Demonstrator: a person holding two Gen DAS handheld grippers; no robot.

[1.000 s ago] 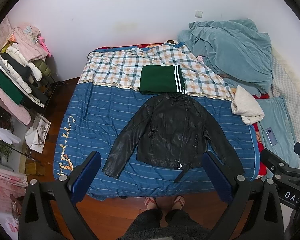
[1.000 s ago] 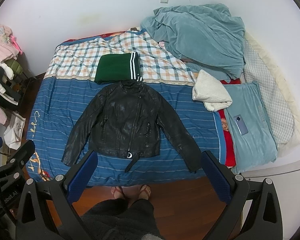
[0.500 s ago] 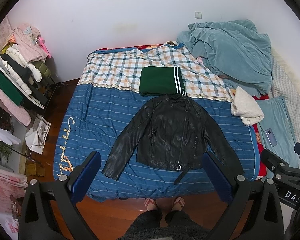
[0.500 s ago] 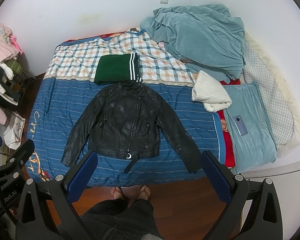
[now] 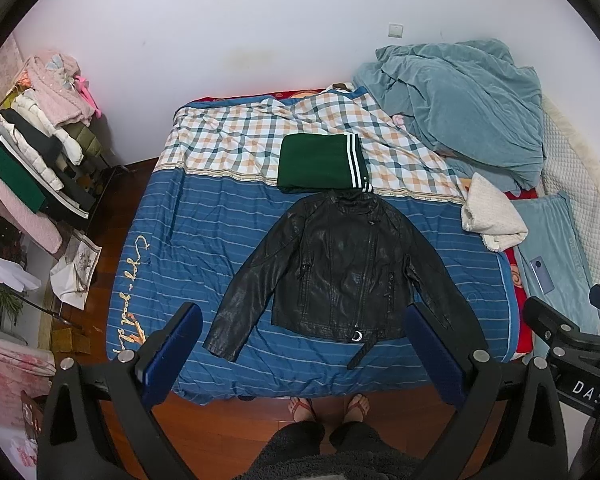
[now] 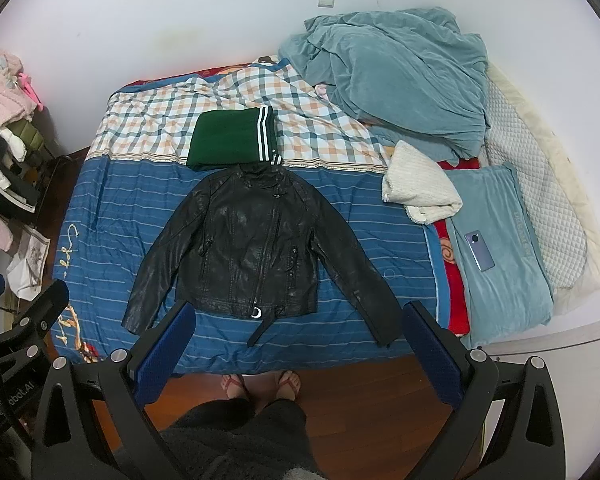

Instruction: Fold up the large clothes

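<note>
A black leather jacket (image 5: 340, 272) lies flat and face up on the blue striped bed cover (image 5: 188, 240), sleeves spread out and down, collar toward the wall. It also shows in the right wrist view (image 6: 256, 252). A folded green garment with white stripes (image 5: 320, 162) lies just beyond its collar, seen too in the right wrist view (image 6: 232, 142). My left gripper (image 5: 304, 344) is open and empty, held high above the bed's near edge. My right gripper (image 6: 296, 344) is open and empty at the same height.
A heap of teal blanket (image 6: 392, 72) and a white towel (image 6: 420, 188) lie at the bed's right, with a phone (image 6: 480, 250) on a teal pillow. A clothes rack (image 5: 32, 152) stands at the left. The person's feet (image 5: 328, 406) stand on the wooden floor at the bed's foot.
Both grippers have drifted very slightly; the jacket and the bed are unchanged.
</note>
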